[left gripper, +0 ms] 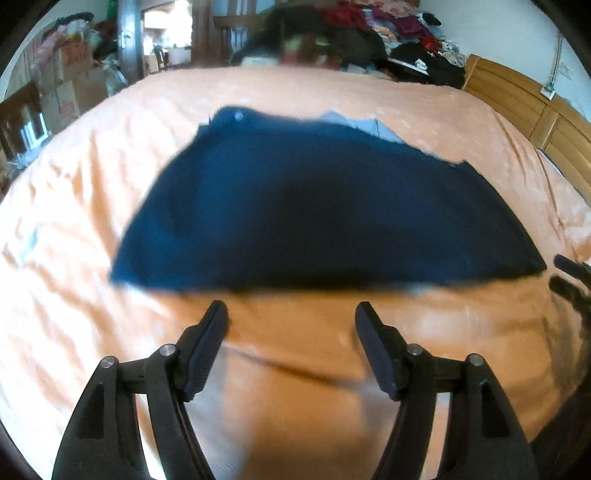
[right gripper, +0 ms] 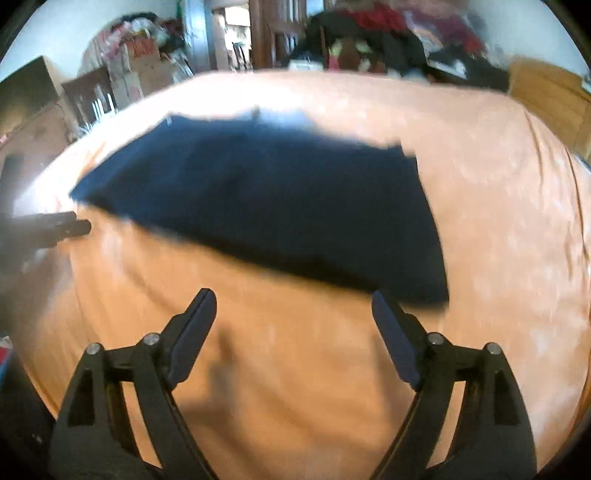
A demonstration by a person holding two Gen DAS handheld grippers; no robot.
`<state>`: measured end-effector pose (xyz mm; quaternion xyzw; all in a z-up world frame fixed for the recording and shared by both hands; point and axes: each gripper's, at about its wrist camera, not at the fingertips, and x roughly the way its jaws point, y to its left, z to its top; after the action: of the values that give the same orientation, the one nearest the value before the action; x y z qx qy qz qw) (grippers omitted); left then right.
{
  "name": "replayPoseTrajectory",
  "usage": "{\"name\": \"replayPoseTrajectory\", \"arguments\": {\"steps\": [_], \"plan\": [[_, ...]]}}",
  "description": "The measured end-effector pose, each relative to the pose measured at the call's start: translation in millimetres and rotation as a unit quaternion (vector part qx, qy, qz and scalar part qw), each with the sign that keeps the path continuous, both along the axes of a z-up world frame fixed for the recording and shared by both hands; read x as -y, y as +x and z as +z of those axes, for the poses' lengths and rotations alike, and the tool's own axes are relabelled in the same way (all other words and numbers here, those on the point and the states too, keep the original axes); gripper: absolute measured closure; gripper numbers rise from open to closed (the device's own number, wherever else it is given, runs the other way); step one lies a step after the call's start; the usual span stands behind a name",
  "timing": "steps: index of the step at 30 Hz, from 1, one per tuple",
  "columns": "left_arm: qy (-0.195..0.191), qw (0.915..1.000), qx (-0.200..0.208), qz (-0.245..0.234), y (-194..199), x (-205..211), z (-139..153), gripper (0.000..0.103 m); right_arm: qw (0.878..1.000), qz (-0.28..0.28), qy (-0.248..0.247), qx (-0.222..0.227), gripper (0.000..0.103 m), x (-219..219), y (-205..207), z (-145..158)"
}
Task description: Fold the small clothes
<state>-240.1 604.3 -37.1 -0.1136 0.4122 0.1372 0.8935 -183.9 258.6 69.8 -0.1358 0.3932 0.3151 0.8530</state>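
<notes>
Bed point(left gripper: 92, 184): peach cover, wrinkled, fills both views; a wooden headboard point(left gripper: 524, 107) stands at the far right.

Clutter point(left gripper: 369, 33): heaped clothes beyond the far edge of the bed; blurred, items not told apart.

Garment point(left gripper: 314, 206): dark blue, lying flat mid-bed in a broad, roughly folded shape. A pale lining or second layer point(left gripper: 362, 125) peeks out along its far edge; motion blur leaves which it is uncertain. A small button-like dot shows near the far left corner.

Left gripper point(left gripper: 291, 310): jaws spread wide, holding nothing, just near of the garment's near edge.

Right gripper point(right gripper: 293, 297): jaws likewise apart and empty, near the garment's near right corner.

Risk: a grip on the top layer alone would drag it off the layer beneath and spoil the fold. Uneven pulls by the two grippers would skew the edge, and pinching the loose cover would lift it along with the cloth.
</notes>
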Motion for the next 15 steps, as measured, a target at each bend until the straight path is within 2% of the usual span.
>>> {"name": "replayPoseTrajectory", "arguments": {"steps": [2, 4, 5, 6, 8, 11, 13, 15], "plan": [[0.016, 0.9998, -0.004, 0.006, -1.7, 7.7, -9.9, 0.021, 0.999, -0.025, -0.015, -0.034, 0.017, 7.9, 2.3, -22.5], [0.037, 0.9992, -0.017, -0.005, 4.3, 15.4, -13.6, 0.010, 0.999, -0.026, -0.013, -0.041, 0.012, 12.8, 3.3, -32.4], [0.041, 0.9988, -0.025, -0.007, 7.3, 17.0, -14.7, 0.008, 0.999, -0.025, -0.017, -0.037, 0.007, 10.3, 4.7, -31.8], [0.045, 0.9983, -0.036, -0.009, 10.9, 18.4, -16.0, 0.001, 0.999, -0.026, -0.022, -0.041, 0.000, 6.3, 7.9, -31.2], [0.057, 0.9966, -0.060, -0.008, 19.6, 20.5, -17.5, 0.000, 0.997, -0.033, -0.025, -0.068, 0.000, 2.4, 16.9, -32.0], [0.063, 0.9948, -0.080, -0.004, 30.5, 20.7, -16.8, 0.000, 0.993, -0.052, 0.000, -0.108, 0.000, 6.0, 28.9, -36.0], [0.065, 0.9944, -0.084, 0.000, 35.5, 20.1, -16.9, 0.000, 0.994, -0.050, 0.007, -0.100, 0.000, 4.3, 30.2, -36.6], [0.051, 0.9958, -0.076, 0.006, 39.1, 17.7, -19.1, 0.000, 0.996, -0.050, 0.021, -0.077, 0.000, 7.6, 23.5, -39.9]]}}
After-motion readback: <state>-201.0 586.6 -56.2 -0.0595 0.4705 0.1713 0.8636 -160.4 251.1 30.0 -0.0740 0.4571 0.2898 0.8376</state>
